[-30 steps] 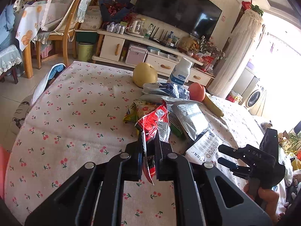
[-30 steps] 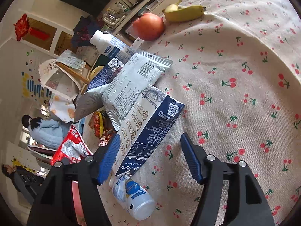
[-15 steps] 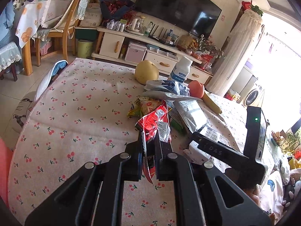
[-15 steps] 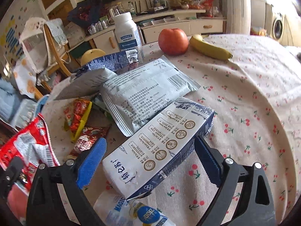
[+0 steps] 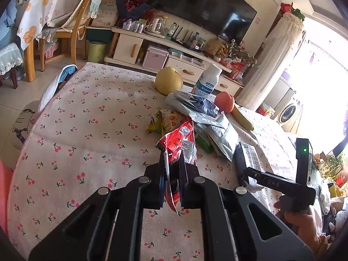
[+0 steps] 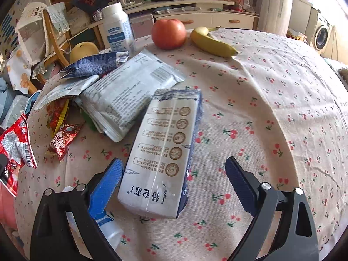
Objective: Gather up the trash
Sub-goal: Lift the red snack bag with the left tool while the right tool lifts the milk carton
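Two grippers in play. My left gripper [image 5: 171, 169] is pressed together on a red snack wrapper [image 5: 180, 141], which hangs lifted above the worktop [image 5: 87, 119]. My right gripper [image 6: 174, 174] stands spread wide; its jaws have just been opening, and the milk carton [image 6: 165, 150] lies flat between them, with neither pad pressing on it.

Step in hand, as I judge it: second pickup, the carton, while the left carries its wrapper. Next move calls for lowering the right gripper so both pads straddle the carton's long sides, then closing squarely. The carton looks dented and probably empty, so it may crush or slip if squeezed off-centre.

Trash left on the cloth: a grey foil pouch [image 6: 128, 93] touching the carton's far end, a dark blue packet [image 6: 93, 65] behind it, a small red-brown wrapper [image 6: 63, 139], and a small bottle [image 6: 108, 228] lying partly under the right gripper's left finger.

Containers: a white bottle [image 6: 117, 28] stands upright and capped; contents cannot be told. No trash bin on the worktop. A pale green bin [image 5: 96, 51] stands on the floor by the TV cabinet; its inside is hidden
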Demonstrator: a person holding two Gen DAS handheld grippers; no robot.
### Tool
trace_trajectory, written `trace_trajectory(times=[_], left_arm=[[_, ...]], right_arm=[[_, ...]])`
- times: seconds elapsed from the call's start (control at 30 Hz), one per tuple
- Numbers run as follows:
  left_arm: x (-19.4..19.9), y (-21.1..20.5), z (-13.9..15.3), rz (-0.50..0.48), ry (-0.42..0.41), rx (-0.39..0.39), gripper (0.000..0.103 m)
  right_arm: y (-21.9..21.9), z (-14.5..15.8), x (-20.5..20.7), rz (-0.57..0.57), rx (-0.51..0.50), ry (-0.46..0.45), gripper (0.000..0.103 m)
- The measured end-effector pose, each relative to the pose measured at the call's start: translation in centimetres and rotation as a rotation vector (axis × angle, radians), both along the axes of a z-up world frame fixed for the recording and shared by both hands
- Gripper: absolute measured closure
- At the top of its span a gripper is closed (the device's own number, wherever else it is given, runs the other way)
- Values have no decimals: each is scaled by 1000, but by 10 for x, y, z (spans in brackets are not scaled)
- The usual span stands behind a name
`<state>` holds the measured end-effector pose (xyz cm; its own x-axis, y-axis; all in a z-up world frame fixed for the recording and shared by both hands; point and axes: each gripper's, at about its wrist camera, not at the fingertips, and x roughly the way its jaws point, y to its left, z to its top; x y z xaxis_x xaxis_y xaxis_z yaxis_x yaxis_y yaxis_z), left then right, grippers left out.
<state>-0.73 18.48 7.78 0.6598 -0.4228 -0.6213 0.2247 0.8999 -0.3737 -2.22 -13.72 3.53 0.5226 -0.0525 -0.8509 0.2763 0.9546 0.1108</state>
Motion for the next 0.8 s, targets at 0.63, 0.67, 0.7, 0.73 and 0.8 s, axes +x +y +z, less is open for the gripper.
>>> trace_trajectory(times=[0.63, 0.67, 0.7, 0.73, 0.8], left_arm=[[-12, 11, -4, 49, -2, 23, 92], [-14, 13, -4, 56, -4, 25, 92], [-17, 15, -4, 63, -7, 30, 92], [-19, 17, -3, 71, -10, 35, 92], [-24, 22, -2, 88, -13, 36, 92]], right_arm=[[12, -2, -2, 32, -58, -107, 43], [11, 1, -4, 29, -52, -117, 44], [10, 3, -7, 27, -49, -128, 44], [10, 7, -10, 27, -51, -140, 44], [11, 14, -15, 32, -52, -164, 45]])
